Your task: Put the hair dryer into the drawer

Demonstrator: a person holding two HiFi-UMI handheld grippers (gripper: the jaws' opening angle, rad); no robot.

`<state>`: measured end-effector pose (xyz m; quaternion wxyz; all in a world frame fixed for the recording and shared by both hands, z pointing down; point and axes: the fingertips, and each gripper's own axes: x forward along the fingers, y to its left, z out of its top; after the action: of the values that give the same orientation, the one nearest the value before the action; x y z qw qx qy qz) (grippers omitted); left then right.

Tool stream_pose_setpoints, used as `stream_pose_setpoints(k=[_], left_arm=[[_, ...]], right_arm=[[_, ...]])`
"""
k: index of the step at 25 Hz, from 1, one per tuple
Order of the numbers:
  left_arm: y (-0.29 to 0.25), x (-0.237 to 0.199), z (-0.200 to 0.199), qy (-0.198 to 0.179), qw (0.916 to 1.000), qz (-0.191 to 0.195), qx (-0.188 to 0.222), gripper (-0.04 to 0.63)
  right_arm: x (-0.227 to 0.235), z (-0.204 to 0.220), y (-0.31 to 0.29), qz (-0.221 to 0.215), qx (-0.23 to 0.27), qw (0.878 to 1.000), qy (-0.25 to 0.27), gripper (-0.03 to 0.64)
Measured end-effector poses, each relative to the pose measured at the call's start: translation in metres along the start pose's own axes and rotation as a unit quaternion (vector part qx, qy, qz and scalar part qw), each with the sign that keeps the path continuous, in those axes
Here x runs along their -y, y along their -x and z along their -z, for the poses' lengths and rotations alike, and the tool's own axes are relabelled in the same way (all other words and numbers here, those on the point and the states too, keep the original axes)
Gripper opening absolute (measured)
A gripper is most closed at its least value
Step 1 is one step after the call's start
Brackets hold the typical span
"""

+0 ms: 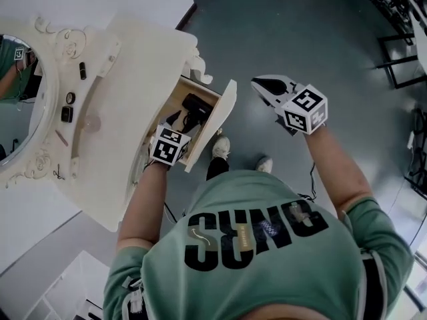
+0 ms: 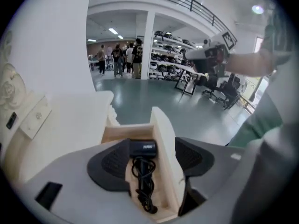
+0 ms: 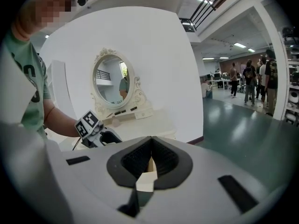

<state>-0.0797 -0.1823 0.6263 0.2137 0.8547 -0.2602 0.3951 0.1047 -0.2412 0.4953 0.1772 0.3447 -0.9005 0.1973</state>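
The black hair dryer (image 1: 195,109) lies inside the open drawer (image 1: 215,122) of the cream dressing table (image 1: 127,79). In the left gripper view the hair dryer (image 2: 142,148) rests on the drawer's wooden bottom, its coiled cord (image 2: 145,190) trailing toward me. My left gripper (image 1: 175,127) hangs above the drawer's near end. The left gripper (image 2: 152,160) stands open, its pads apart and nothing between them. To the right of the drawer front and clear of it, my right gripper (image 1: 261,85) is raised over the floor. The right gripper (image 3: 150,154) is shut and empty.
An ornate oval mirror (image 1: 17,105) stands at the table's back, with small dark items (image 1: 67,113) in front of it. The person's shoes (image 1: 220,147) stand on the grey floor by the drawer. Metal racks (image 1: 400,52) are far right. People (image 2: 117,59) stand far off.
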Motion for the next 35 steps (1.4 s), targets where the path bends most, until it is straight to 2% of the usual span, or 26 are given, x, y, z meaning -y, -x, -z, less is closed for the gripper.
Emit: stream_pose_setpoints(k=[3, 5, 10, 13, 17, 21, 27, 32, 35], left_arm=[[0.019, 0.032, -0.058, -0.017, 0.9969, 0.026, 0.072, 0.308], [0.030, 0.058, -0.098, -0.030, 0.9909, 0.048, 0.122, 0.297], [0.049, 0.129, -0.187, -0.066, 0.9655, 0.114, 0.224, 0.228], [0.055, 0.174, -0.227, -0.079, 0.9472, 0.165, 0.263, 0.210], [0.059, 0.228, -0.258, -0.072, 0.9281, 0.225, 0.287, 0.190], [0.062, 0.272, -0.279, -0.065, 0.9099, 0.265, 0.313, 0.142], [0.064, 0.336, -0.295, -0.074, 0.8756, 0.344, 0.331, 0.067], [0.061, 0.361, -0.301, -0.074, 0.8653, 0.355, 0.346, 0.011], [0.056, 0.372, -0.300, -0.076, 0.8685, 0.351, 0.341, 0.009]], right_arm=[[0.005, -0.006, 0.041, 0.022, 0.018, 1.000, -0.002, -0.006], [0.009, -0.009, 0.071, 0.039, 0.030, 0.999, -0.005, -0.006], [0.019, -0.007, 0.154, 0.087, 0.062, 0.994, -0.015, -0.006], [0.025, -0.003, 0.204, 0.119, 0.082, 0.989, -0.025, -0.006], [0.030, 0.004, 0.266, 0.153, 0.104, 0.982, -0.047, -0.006], [0.026, 0.012, 0.320, 0.183, 0.125, 0.973, -0.057, -0.006], [0.023, 0.036, 0.377, 0.225, 0.150, 0.959, -0.080, -0.006], [0.024, 0.049, 0.402, 0.238, 0.155, 0.954, -0.093, -0.006], [0.022, 0.054, 0.413, 0.240, 0.158, 0.953, -0.095, -0.006]])
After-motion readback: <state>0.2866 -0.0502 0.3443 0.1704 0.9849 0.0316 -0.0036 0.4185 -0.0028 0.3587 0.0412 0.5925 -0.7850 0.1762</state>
